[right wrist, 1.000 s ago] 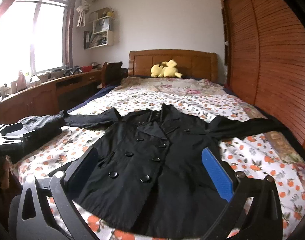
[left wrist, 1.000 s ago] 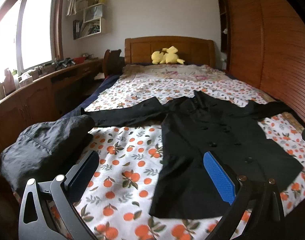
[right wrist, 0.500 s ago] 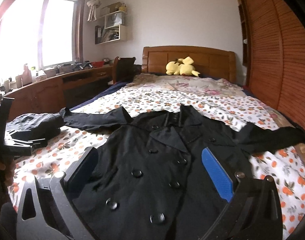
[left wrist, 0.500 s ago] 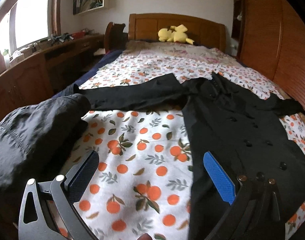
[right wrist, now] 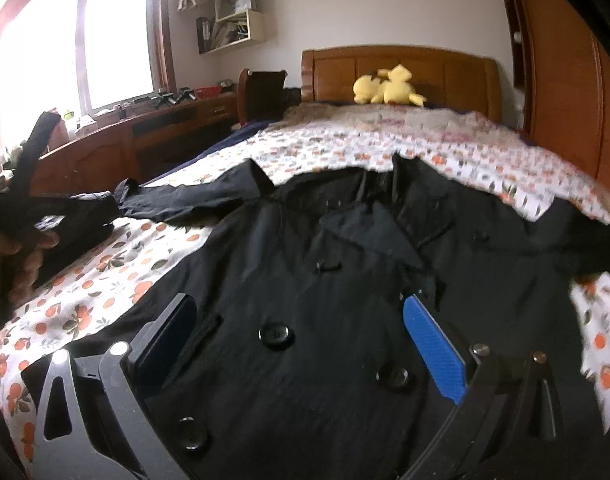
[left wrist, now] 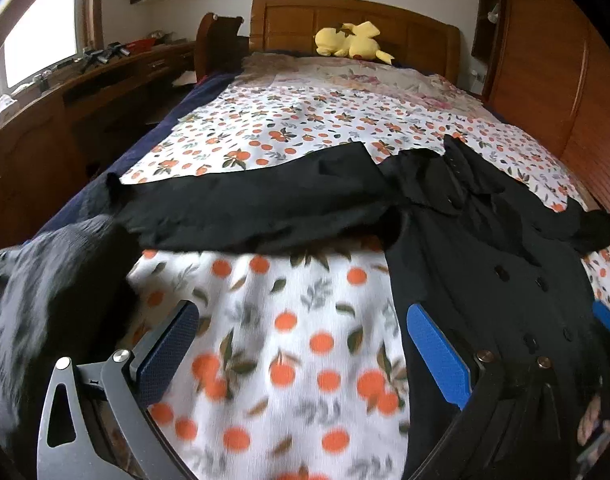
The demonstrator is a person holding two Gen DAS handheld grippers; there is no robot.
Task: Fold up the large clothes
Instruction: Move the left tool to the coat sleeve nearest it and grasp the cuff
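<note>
A black double-breasted coat [right wrist: 345, 280] lies front-up on the orange-print bedspread [left wrist: 289, 344], both sleeves spread sideways. Its left sleeve [left wrist: 257, 208] stretches across the bed in the left wrist view. My left gripper [left wrist: 301, 332] hangs open low over bare bedspread, just short of that sleeve and left of the coat's body [left wrist: 485, 300]. Over the coat's buttoned front my right gripper [right wrist: 301, 320] is open too, with nothing between its fingers. The left gripper [right wrist: 29, 184] and the hand holding it show at the left edge of the right wrist view.
A second dark garment [left wrist: 45, 300] is bunched at the bed's left edge. A yellow plush toy [left wrist: 351, 40] sits by the wooden headboard [right wrist: 397, 68]. A wooden desk [right wrist: 137, 136] runs under the window on the left, and wooden wardrobe doors [left wrist: 577, 80] line the right.
Both grippers have moved forward and lower over the bed. The left one has come close to the spread sleeve, the right one close over the coat's buttons. Both stay open.
</note>
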